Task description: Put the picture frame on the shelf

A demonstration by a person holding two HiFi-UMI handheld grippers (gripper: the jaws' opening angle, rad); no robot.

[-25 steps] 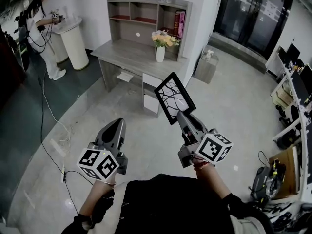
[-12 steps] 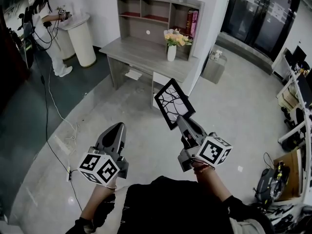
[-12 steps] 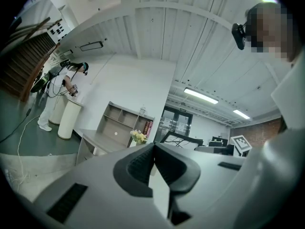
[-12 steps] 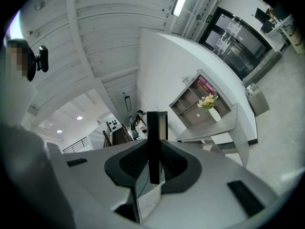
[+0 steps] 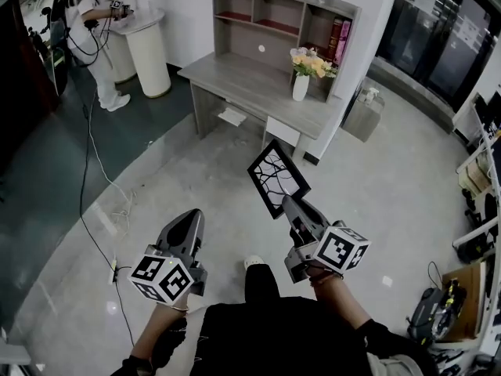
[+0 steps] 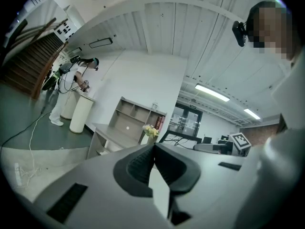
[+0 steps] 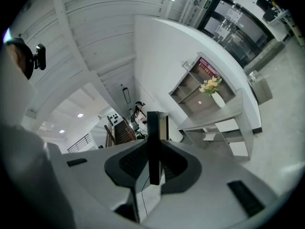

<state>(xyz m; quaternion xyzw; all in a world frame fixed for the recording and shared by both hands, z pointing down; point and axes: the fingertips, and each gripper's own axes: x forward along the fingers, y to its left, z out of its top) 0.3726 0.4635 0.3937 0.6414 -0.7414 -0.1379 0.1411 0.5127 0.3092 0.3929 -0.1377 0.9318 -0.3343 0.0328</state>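
Two handheld grippers reach out ahead of us over a pale floor. Our right gripper (image 5: 288, 202) clamps the lower edge of the picture frame (image 5: 275, 177), a black frame around a white sheet with dark branching lines. The frame is in the air, tilted, well short of the desk (image 5: 235, 77). Seen from the right gripper view, it stands edge-on between the pads. Our left gripper (image 5: 191, 213) carries nothing, its jaws pressed together. The grey desk has a shelf (image 5: 243, 41) along its back edge. A white vase of flowers (image 5: 300, 87) stands near the desk's right end, and books (image 5: 339, 37) fill the shelf's right compartment. Far left, another person (image 5: 90, 14) stands at a round white stand (image 5: 149, 49).
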